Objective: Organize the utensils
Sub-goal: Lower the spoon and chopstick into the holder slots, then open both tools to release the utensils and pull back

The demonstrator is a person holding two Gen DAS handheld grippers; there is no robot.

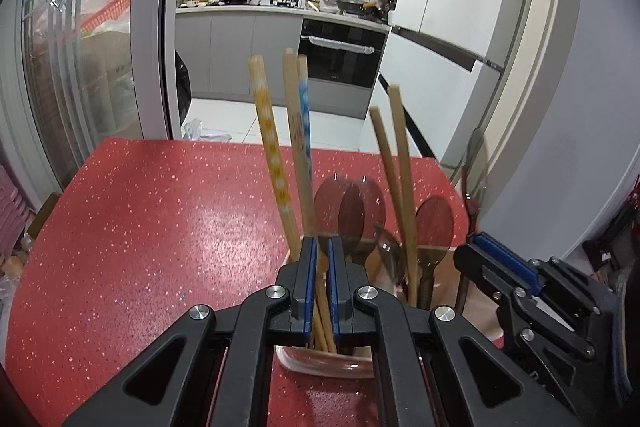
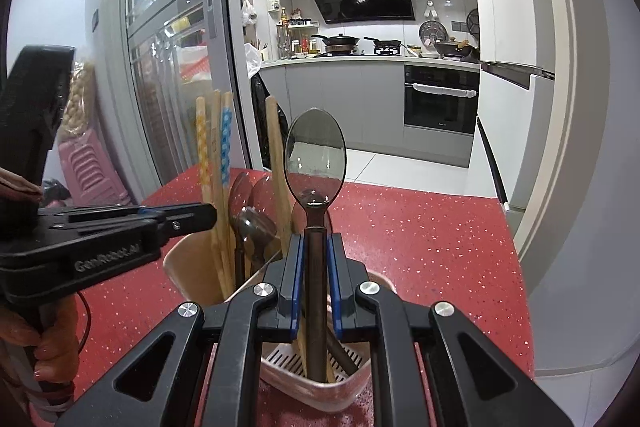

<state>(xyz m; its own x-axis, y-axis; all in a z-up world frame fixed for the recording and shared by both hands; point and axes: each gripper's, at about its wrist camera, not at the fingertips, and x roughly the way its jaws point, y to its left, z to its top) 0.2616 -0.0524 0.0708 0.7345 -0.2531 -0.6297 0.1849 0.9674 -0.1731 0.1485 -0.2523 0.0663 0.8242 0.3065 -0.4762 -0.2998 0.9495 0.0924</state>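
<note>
A beige utensil holder (image 1: 444, 267) (image 2: 180, 259) stands on the red speckled table (image 1: 160, 227). In it are several chopsticks and dark spoons (image 1: 352, 211). My left gripper (image 1: 322, 243) is shut on a pair of chopsticks (image 1: 298, 131), which stand with their lower ends inside the holder. A yellow-patterned chopstick (image 1: 272, 155) leans just left of the jaws. My right gripper (image 2: 316, 239) is shut on the handle of a metal spoon (image 2: 315, 151). The spoon's bowl points up and its handle reaches down into the holder's slotted compartment. The left gripper (image 2: 200, 213) shows at the left of the right wrist view.
A glass sliding door (image 1: 100, 67) rises behind the table on the left and a white wall (image 1: 580, 107) on the right. The kitchen lies beyond the table's far edge. A pink stool (image 2: 88, 167) stands on the floor. A person's hand (image 2: 52, 351) holds the left gripper's handle.
</note>
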